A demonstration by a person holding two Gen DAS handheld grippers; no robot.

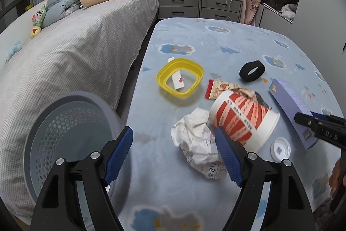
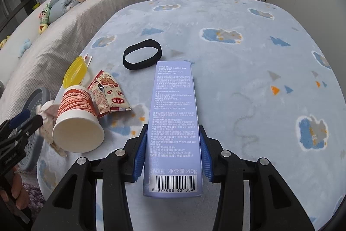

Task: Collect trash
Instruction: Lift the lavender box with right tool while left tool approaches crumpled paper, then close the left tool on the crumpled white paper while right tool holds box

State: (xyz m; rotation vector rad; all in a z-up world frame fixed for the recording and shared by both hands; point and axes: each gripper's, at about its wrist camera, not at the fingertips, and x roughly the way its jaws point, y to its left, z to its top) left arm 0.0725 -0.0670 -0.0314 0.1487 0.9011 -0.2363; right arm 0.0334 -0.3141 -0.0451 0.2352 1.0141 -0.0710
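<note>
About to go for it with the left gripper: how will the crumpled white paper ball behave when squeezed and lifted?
The crumpled white paper ball looks loosely wadded, so it will probably crush further and spring back a little. It is likely very light. It lies against the red-and-white paper cup, which is on its side, so nudging it may set that cup rolling.
</note>
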